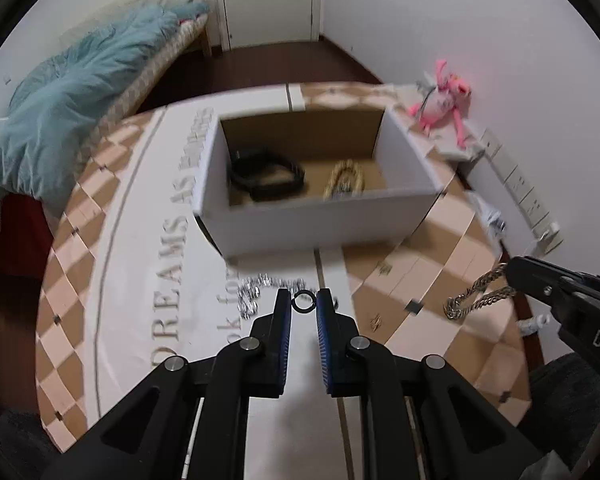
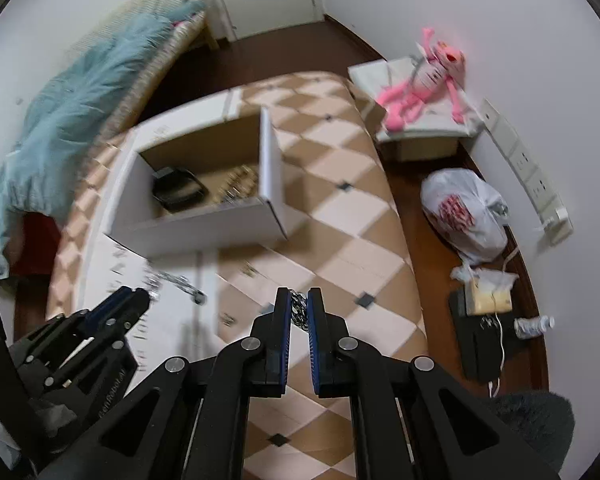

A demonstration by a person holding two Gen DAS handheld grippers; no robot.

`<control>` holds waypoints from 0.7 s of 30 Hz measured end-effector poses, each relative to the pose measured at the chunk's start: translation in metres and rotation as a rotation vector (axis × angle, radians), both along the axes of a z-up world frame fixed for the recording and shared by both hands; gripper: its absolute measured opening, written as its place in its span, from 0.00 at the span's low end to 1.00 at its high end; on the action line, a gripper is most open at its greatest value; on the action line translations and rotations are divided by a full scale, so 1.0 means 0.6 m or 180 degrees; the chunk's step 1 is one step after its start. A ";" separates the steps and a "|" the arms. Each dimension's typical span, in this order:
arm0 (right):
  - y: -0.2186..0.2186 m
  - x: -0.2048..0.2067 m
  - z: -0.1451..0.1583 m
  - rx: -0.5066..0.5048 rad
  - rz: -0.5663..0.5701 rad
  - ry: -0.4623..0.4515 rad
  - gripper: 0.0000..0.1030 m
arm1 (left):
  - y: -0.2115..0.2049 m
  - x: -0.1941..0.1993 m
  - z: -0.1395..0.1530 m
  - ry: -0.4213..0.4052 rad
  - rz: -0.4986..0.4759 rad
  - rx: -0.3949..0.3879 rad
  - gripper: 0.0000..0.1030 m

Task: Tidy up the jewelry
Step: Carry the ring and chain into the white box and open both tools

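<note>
Pinched between the left gripper [image 1: 303, 300] tips, a small black ring [image 1: 303, 301]; the right gripper [image 2: 299, 308] clamps a chain [image 2: 299, 312]. Both probably go into the far box [image 1: 320, 224]; carry level, release low inside.

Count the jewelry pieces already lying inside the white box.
2: a black band on the left of the white box floor and a gold chain to its right. The front wall may hide more.

**Colours on and around the worktop**

The worktop [image 2: 340, 208] wears a tan-and-cream diamond check; the box [image 1: 316, 220] is white outside, brown inside; the plush toy [image 2: 424, 88] is pink; the blanket [image 1: 72, 112] is teal; the fingers [image 1: 324, 320] carry blue pads on black.
</note>
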State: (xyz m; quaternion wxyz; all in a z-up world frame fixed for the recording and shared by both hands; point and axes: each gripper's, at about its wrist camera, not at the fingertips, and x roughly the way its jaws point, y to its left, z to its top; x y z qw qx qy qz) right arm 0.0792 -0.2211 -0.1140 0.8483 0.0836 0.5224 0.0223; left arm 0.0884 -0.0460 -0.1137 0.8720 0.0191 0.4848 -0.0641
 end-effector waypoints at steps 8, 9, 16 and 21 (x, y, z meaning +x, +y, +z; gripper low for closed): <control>0.012 0.038 0.113 0.0283 0.0217 -0.0330 0.08 | 0.023 0.027 0.085 -0.0223 0.0040 -0.0214 0.10; 0.014 0.046 0.124 0.0302 0.0243 -0.0362 0.08 | 0.026 0.033 0.092 -0.0237 0.0047 -0.0225 0.10; 0.036 0.146 0.153 0.0262 0.0432 -0.0386 0.08 | 0.049 0.097 0.101 -0.0160 0.0040 -0.0229 0.10; 0.049 0.222 0.102 0.0211 0.0482 -0.0082 0.08 | 0.069 0.150 0.062 0.0170 0.0060 -0.0328 0.10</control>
